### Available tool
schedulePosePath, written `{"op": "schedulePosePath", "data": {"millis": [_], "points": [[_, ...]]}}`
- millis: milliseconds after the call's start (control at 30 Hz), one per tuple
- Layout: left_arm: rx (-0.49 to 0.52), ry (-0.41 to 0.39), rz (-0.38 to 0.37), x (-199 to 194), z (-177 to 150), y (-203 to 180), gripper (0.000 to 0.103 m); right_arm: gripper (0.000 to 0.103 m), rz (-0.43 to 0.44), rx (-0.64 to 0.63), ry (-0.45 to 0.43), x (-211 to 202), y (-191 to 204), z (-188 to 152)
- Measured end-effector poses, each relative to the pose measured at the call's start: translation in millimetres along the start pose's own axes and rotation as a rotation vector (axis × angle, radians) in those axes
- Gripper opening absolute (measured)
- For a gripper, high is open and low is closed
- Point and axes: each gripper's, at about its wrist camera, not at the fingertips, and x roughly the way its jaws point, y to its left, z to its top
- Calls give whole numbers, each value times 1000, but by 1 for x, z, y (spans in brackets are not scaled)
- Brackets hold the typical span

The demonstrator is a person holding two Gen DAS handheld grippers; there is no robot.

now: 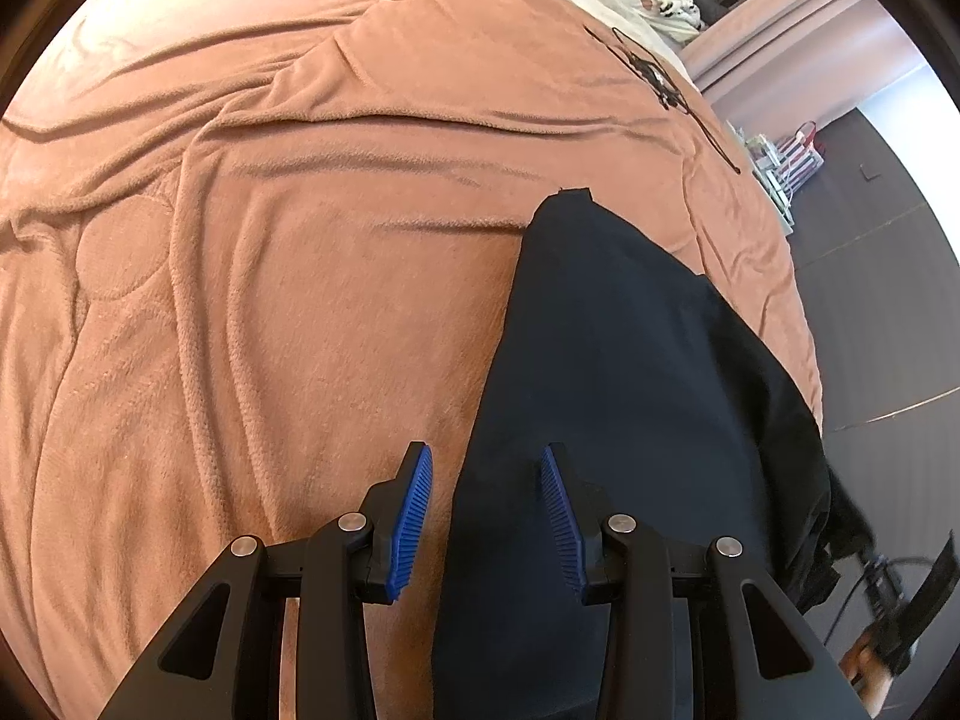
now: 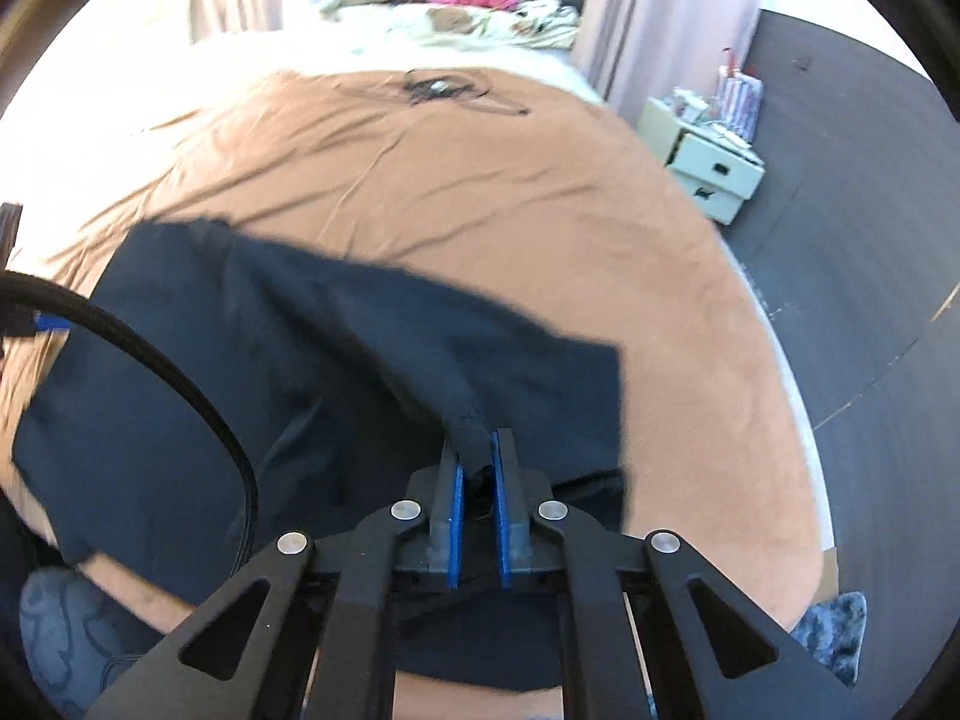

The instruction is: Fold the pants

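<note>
On the bed, mid-fold:
pants: dark navy soft-fabric pants (image 2: 252, 372) lie on the tan fleece blanket (image 1: 252, 300), toward its right edge; one layer is lifted into a ridge, the rest flat with a few creases.
right gripper (image 2: 477, 462): jaws clamped on a bunched hem or edge of the pants.
left gripper (image 1: 486, 480): jaws spread wide, holding nothing, straddling the pants' left edge.
step: probably carrying the edge across. Keep the fabric taut, match edges, pin the base layer with the left.

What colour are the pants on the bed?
The pants are black, maybe very dark navy, plain with no pattern. The right wrist view shows them best.
</note>
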Motion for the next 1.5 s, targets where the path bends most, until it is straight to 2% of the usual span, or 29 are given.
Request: {"op": "schedulePosePath", "data": {"millis": [233,467,600,667,700,733,933,1267,1500], "points": [[1,-1,0,0,0,0,41,5,-16,100,-18,11,-36,33],[-4,-2,5,0,2,2,41,5,-34,143,69,64,-51,57],[-5,2,8,-1,4,4,41,18,-70,200,106,81,-58,66],[-2,-1,9,-1,4,4,41,32,-82,223,93,79,-66,72],[-4,-1,9,-1,4,5,41,49,-75,233,77,75,-66,72],[-8,1,7,-2,4,6,41,56,-74,240,59,69,-65,72],[-12,8,-4,-2,-1,6,41,56,-19,226,33,35,-52,49],[8,15,-21,-9,-13,0,41,56,142,133,76,-7,-1,-7],[3,25,-23,-11,-19,2,41,56,195,106,75,-33,13,-28]]}}
